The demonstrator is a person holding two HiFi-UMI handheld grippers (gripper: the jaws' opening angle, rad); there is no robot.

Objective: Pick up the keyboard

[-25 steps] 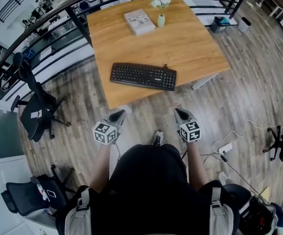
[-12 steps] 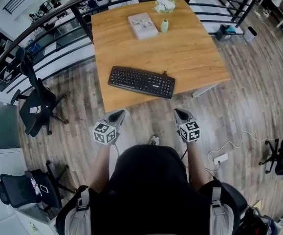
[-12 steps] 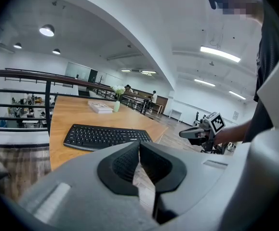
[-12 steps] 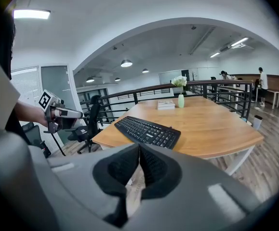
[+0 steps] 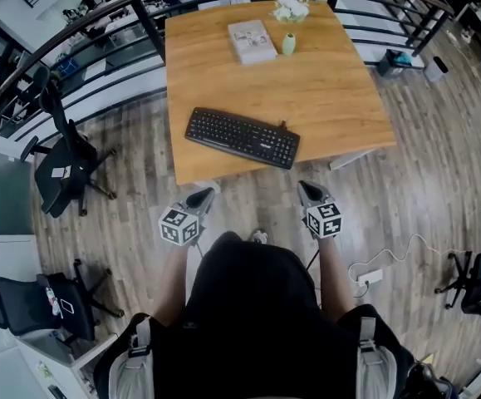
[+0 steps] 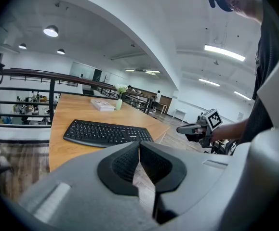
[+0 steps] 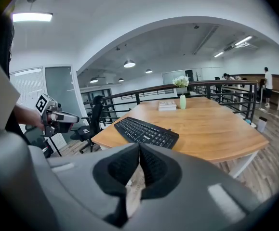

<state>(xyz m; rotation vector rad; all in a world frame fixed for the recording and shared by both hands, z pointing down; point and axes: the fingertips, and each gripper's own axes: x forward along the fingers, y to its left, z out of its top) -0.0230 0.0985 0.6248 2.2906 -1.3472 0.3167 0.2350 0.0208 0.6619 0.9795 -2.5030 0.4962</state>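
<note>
A black keyboard (image 5: 242,137) lies slanted near the front edge of the wooden table (image 5: 331,90); it also shows in the left gripper view (image 6: 106,132) and the right gripper view (image 7: 145,131). My left gripper (image 5: 201,196) hangs over the floor short of the table's front left, jaws shut and empty (image 6: 139,146). My right gripper (image 5: 306,191) is held level with it at the right, also shut on nothing (image 7: 139,148). Both point toward the table, apart from the keyboard.
A book (image 5: 252,41), a small green vase (image 5: 288,44) and white flowers (image 5: 292,7) sit at the table's far side. A black railing (image 5: 99,23) runs behind. Office chairs (image 5: 61,160) stand left, and a cable with a power strip (image 5: 369,274) lies on the floor right.
The table and keyboard have drifted slightly right and nearer in the head view as the person steps forward. Both grippers stay shut in front of the body.
</note>
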